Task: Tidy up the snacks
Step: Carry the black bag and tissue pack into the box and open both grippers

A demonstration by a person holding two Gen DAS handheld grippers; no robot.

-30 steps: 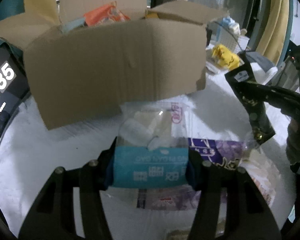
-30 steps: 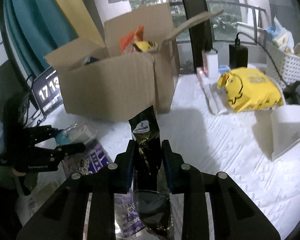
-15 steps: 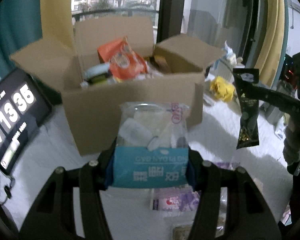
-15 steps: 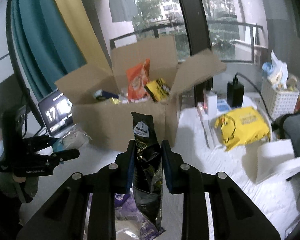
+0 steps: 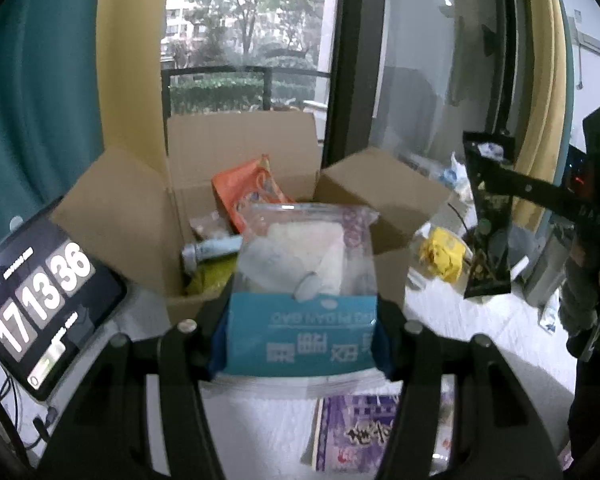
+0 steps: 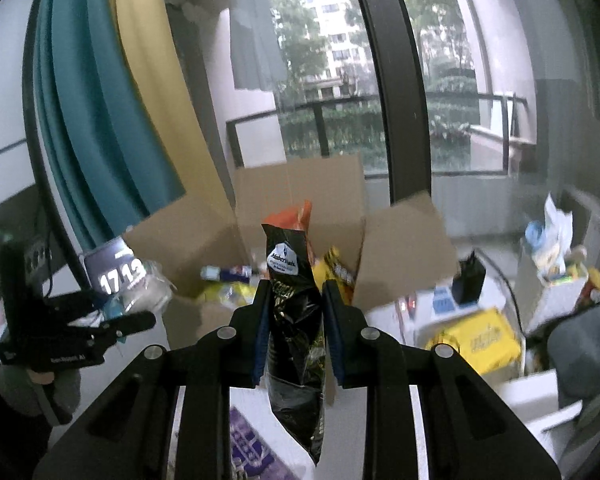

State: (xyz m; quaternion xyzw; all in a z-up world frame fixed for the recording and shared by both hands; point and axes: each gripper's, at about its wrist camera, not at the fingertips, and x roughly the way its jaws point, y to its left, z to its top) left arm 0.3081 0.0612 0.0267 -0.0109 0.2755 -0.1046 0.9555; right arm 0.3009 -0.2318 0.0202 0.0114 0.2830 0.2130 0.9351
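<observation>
Clear plastic fills the left wrist view: the left tool (image 5: 302, 332) is clamped on a blue-banded packet (image 5: 304, 280) raised before the open cardboard box (image 5: 236, 184); its slack top could snag the near wall. In the right wrist view, the right tool (image 6: 296, 332) pinches a black pouch (image 6: 296, 312) near the box (image 6: 300, 200); hanging loose, it may slip.

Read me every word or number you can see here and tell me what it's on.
"17 13 36": clock tablet.
Blue-label pack in the left tongs: print upside down, unreadable.
Black pouch in the right tongs: white badge, too blurred.
Purple packet: stylised characters, unreadable.
</observation>
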